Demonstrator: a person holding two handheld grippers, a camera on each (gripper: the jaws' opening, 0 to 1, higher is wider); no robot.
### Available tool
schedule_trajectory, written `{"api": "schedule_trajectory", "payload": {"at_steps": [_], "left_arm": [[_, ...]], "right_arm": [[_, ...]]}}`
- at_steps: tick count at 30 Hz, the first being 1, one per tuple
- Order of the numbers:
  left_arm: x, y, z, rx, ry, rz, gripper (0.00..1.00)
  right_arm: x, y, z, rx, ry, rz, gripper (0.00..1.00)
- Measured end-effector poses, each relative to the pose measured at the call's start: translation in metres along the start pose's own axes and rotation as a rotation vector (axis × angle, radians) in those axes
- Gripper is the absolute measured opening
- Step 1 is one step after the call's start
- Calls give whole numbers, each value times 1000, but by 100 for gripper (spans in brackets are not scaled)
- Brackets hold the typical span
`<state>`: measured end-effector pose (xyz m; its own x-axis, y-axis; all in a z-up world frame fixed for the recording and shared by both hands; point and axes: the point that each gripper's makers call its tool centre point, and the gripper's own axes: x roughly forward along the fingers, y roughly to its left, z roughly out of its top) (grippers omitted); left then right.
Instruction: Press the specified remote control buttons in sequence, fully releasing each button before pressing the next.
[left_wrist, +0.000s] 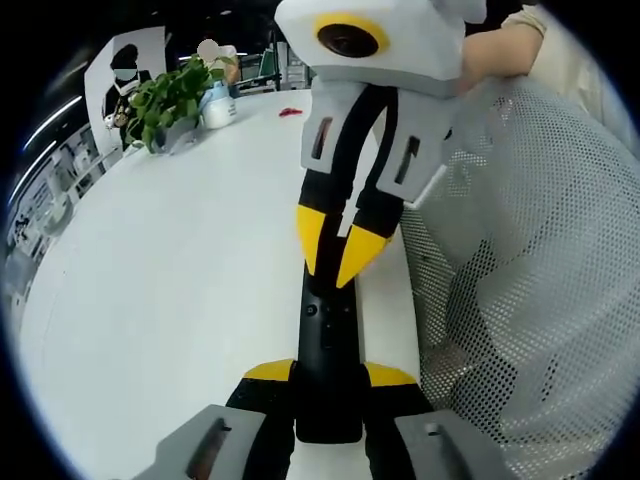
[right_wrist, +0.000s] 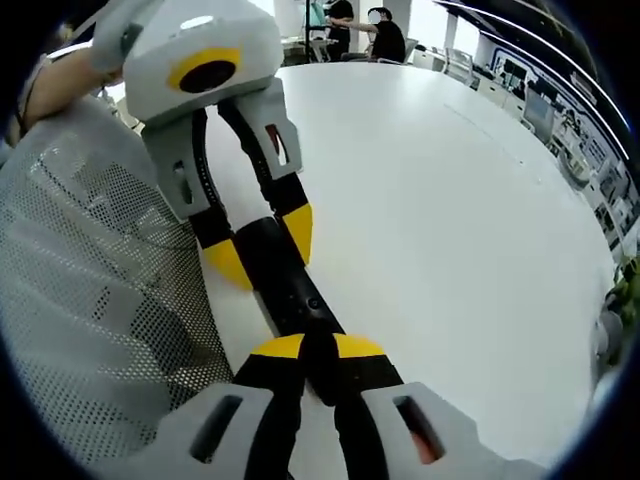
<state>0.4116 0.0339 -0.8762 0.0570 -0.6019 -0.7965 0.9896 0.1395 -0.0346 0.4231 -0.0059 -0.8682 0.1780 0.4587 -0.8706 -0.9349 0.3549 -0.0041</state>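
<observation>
Two grippers meet over one black remote control (left_wrist: 327, 350), which lies along the edge of a white table (left_wrist: 180, 300), just beside a grey mesh chair back (left_wrist: 540, 300).

In the left gripper view, the left gripper (left_wrist: 328, 375) has its yellow-tipped jaws set on either side of the remote's near end, clamping it by its long sides. The right gripper (left_wrist: 338, 250) comes down from above with its yellow tips drawn together to a point that rests on the remote's far part, just beyond a small round button; whether it is truly pressing a key is hard to tell at this angle.

In the right gripper view, the roles swap. The right gripper (right_wrist: 315, 347) shows its own jaws closed tip to tip on top of the remote's (right_wrist: 285, 285) face, with nothing between them. The left gripper (right_wrist: 265, 245) stands farther along, its two yellow tips straddling the remote's body and touching both sides.

Toward the table's far corner stand a leafy green plant (left_wrist: 175, 95) and a white bottle (left_wrist: 217, 108) side by side, with a small red item (left_wrist: 290, 111) near the far edge. Seated people (right_wrist: 380, 35) show past the table's far edge.
</observation>
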Motion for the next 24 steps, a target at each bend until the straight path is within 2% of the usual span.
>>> {"api": "schedule_trajectory", "payload": {"at_steps": [7,10,13,15,17,24], "left_arm": [[1,0,1,-1,-5,-3,25],[1,0,1,-1,-5,-4,25],[1,0,1,6,-1,-1,25],[1,-1,1,8,0,0,25],[1,0,1,8,1,0,25],[1,0,1,10,2,1,25]], "right_arm": [[1,-2,-1,18,61,-2,7],[0,-2,-3,34,45,-15,7],[-1,-1,-3,35,-15,-45,7],[-1,-1,-1,13,-5,-38,7],[0,-2,0,34,10,-31,7],[0,-1,1,25,-1,-33,5]]}}
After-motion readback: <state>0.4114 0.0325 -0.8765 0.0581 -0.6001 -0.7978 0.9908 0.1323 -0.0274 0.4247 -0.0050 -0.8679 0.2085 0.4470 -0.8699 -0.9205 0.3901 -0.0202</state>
